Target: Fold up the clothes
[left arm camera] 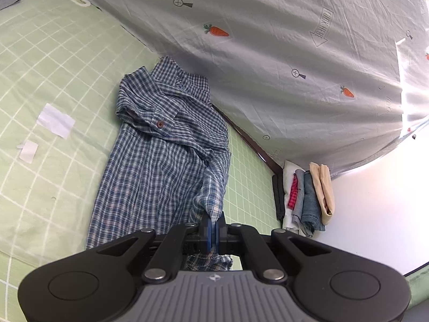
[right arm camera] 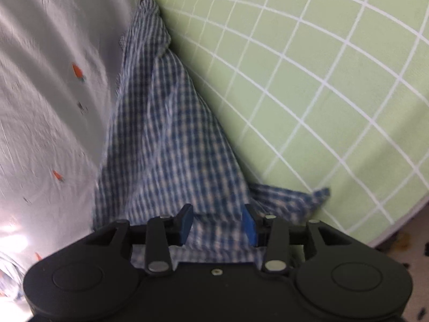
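1. Blue-and-white plaid shirt lying lengthwise on the bed (green sheet, white grid lines), right along the edge next to a hanging grey curtain with little carrots printed on it.
2. Collar end farthest from the left camera, a bit bunched up; brown button visible on the placket. Partly folded along its length, pretty wrinkly, one long edge lifted off the sheet.
3. Left claw: pinched completely closed on a fold of that lifted edge, fabric pulled up into a ridge running toward the blue pads.
4. Right claw: roughly half open, shirt cloth draped between the blue fingers and spilling under them. Pads not squeezing the cloth as far as visible. View fairly motion-blurred.
5. From the right camera, shirt running away from the claw in a long tapered strip between curtain and green sheet, one corner poking out to the right on the sheet.
6. Other stuff: two white paper scraps on the sheet left of the shirt, and a stack of folded clothes (red check, denim, beige) past the bed's end.
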### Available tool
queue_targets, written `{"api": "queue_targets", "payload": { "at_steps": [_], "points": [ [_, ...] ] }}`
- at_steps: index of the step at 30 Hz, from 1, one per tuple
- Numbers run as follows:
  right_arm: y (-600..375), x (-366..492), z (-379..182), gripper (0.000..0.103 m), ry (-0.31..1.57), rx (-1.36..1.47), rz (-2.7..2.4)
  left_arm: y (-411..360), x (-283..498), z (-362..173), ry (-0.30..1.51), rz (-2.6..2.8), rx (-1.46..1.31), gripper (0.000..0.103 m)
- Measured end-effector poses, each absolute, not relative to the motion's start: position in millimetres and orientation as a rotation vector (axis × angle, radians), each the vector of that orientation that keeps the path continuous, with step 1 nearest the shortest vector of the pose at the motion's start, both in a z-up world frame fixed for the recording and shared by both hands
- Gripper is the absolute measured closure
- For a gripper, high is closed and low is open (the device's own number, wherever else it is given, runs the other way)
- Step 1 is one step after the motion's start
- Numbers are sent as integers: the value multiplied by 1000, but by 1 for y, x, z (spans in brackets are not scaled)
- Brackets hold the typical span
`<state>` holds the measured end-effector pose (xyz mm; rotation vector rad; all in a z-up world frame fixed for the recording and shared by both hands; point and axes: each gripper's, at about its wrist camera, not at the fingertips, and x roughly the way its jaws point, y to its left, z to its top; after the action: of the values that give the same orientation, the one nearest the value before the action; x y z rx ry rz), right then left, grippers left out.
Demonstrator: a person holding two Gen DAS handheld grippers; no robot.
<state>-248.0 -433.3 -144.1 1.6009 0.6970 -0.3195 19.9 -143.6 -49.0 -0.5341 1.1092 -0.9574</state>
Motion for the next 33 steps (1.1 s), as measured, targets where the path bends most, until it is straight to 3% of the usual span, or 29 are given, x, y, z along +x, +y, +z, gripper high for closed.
{"api": "queue_targets", "payload": {
  "at_steps": [10,21,27,33],
  "points": [
    [-432,-219,-162,54,785,1585,-272,-152,8,-36,1102,-1007,-529,101],
    [-398,-255,-162,55,914,1590,-210,-156,4,-33,1105,-1029,-557,101],
    [-415,-262,-146,54,770,1510,-300,-161,-1,-30,1105,-1050,-567,101],
    [-422,-259,-177,54,852,1567,-314,-167,-5,-26,1102,-1077,-571,101]
  ]
}}
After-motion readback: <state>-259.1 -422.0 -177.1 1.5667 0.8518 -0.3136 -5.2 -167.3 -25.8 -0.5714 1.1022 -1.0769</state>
